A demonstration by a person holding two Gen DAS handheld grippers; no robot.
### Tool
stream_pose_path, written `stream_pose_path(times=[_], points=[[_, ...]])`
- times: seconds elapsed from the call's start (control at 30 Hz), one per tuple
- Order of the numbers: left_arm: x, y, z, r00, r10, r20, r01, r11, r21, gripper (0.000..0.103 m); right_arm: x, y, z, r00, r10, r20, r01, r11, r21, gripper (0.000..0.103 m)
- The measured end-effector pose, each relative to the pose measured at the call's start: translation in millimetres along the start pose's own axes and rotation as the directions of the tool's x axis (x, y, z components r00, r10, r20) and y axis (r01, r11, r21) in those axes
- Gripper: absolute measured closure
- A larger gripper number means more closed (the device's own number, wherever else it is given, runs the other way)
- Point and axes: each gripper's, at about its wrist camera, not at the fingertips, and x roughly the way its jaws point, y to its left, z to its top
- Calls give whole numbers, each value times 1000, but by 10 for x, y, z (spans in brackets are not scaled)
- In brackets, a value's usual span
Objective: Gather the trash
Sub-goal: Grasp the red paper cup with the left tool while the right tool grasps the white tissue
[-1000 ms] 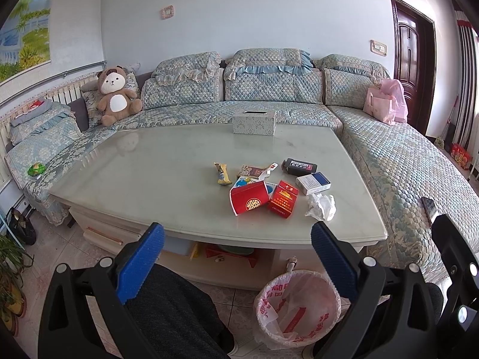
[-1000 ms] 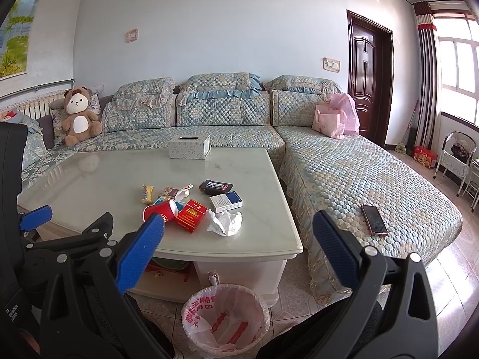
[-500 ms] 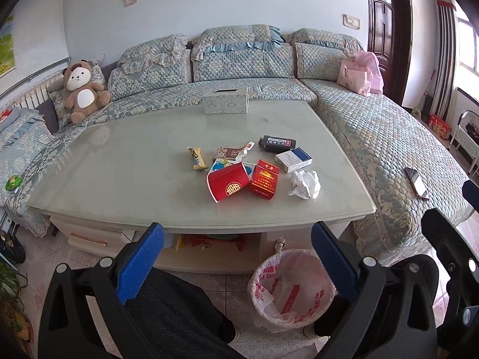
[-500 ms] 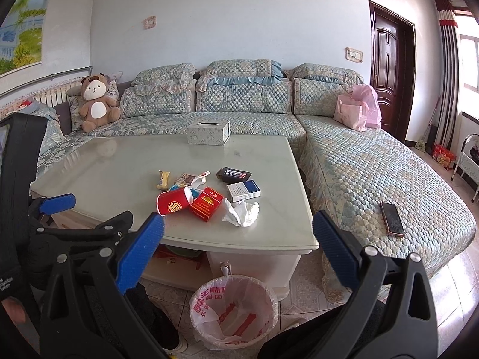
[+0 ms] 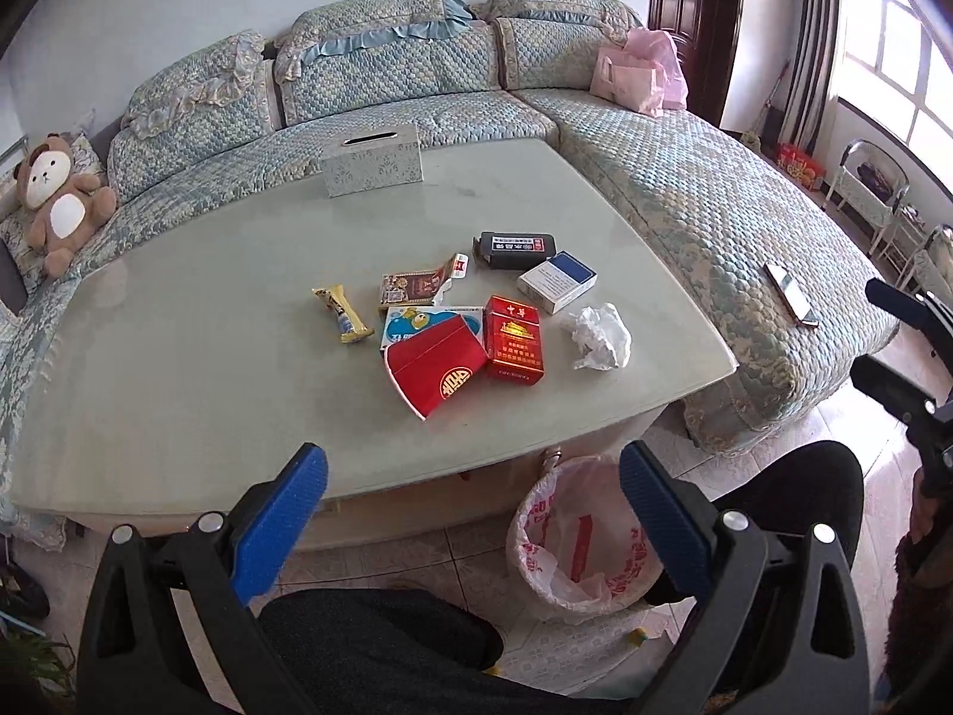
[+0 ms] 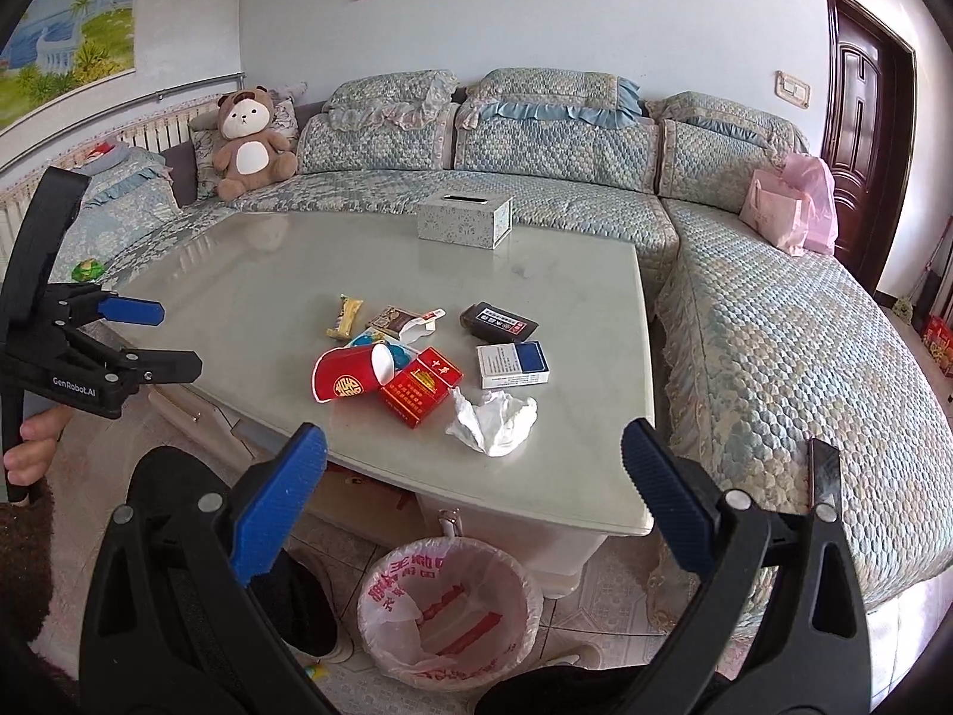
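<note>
We have drawn closer over the counter (image 5: 178, 357), both tongs (image 5: 473, 488) (image 6: 473, 476) still gaping wide and empty, trash (image 6: 491, 420) clustered on it, lined bin (image 6: 449, 614) below holding only scraps.

Trash cluster on table (image 5: 178, 357): cup (image 5: 433, 364) on its side, cigarette pack (image 5: 513, 338) touching its right, crumpled tissue (image 5: 598, 336) further right. Tissue box (image 5: 372, 159) at far edge. Bin (image 5: 586, 542) on floor below near edge.
</note>
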Motion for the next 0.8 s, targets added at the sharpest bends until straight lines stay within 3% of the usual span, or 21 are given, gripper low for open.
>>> stream_pose_path(times=[0.2, 0.37, 0.6, 0.8], points=[[544, 58, 102, 994, 12, -107, 3, 990, 139, 7, 300, -23, 103, 999, 4, -48, -6, 999, -37, 6], [717, 146, 172, 993, -25, -117, 44, 985, 166, 7, 564, -31, 186, 994, 29, -102, -33, 999, -39, 6], [952, 111, 228, 987, -23, -156, 61, 968, 242, 7, 887, 35, 206, 985, 43, -167, -57, 995, -80, 6], [1231, 91, 247, 981, -48, -187, 99, 956, 275, 7, 1198, 61, 186, 968, 80, -238, -103, 991, -87, 6]])
